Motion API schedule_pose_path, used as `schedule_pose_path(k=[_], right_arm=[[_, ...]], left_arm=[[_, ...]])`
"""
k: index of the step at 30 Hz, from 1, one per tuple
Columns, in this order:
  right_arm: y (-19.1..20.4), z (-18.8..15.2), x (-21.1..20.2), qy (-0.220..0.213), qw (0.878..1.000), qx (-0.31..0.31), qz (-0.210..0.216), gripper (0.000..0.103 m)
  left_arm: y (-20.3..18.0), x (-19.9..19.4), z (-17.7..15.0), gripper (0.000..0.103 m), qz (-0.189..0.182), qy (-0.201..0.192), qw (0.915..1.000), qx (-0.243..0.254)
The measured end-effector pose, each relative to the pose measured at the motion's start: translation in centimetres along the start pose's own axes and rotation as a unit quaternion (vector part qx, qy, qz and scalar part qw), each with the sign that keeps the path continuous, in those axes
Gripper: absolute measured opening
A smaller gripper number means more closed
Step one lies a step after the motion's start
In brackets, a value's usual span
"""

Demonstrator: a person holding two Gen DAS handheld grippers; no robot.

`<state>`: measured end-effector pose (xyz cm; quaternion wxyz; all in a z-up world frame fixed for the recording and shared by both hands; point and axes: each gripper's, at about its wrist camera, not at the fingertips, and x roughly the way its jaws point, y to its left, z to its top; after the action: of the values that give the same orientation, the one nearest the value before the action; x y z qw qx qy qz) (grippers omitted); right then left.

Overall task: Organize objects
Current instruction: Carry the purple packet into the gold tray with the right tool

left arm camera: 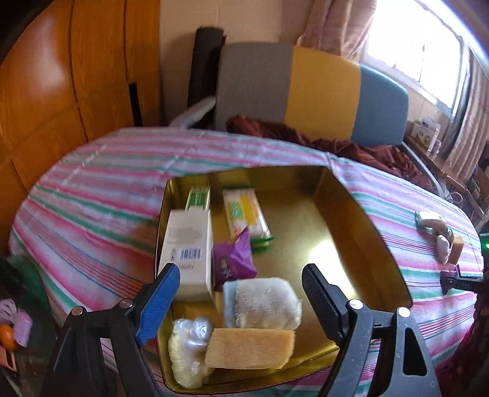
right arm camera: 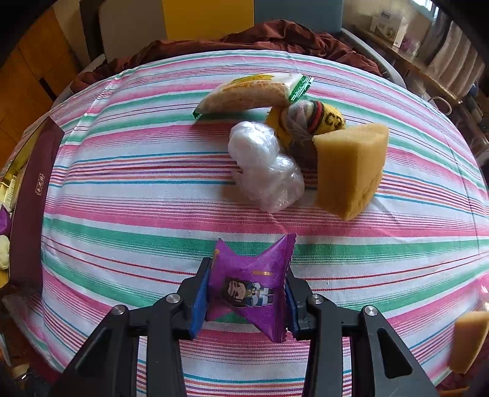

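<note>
Home, bedroom/living rm, not a lab or shop.

I'm looking over a table under a pink-green-white striped cloth, w/ a chair at the far side, back panels grey, yellow & blue, and a dark red garment heaped on its seat. Far left I see orange wood cupboard doors, glossy, domestic type. Far right a bright window w/ pinkish patterned curtains, plus a wood side desk w/ a small white box & odds on it. Household bits only: snack packs, sponges, a sock ball, a gold tin box.
</note>
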<state>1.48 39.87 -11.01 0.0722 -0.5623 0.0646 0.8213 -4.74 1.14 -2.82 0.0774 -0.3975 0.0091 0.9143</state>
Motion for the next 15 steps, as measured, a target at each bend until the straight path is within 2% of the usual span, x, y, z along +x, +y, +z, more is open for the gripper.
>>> schedule_pose_path(k=[5,15], right_arm=[[0.5,0.2,-0.1,-0.012,1.000,0.004,0.000,0.041],[2.4,-0.2,-0.7,-0.017,0.999,0.006,0.030,0.041]], left_arm=[[-1.0,-1.3,0.0,0.084,-0.009,-0.023,0.9995,0.021],[-1.3,-1.0,-1.3,0.084,-0.021,-0.010,0.9994,0.024]])
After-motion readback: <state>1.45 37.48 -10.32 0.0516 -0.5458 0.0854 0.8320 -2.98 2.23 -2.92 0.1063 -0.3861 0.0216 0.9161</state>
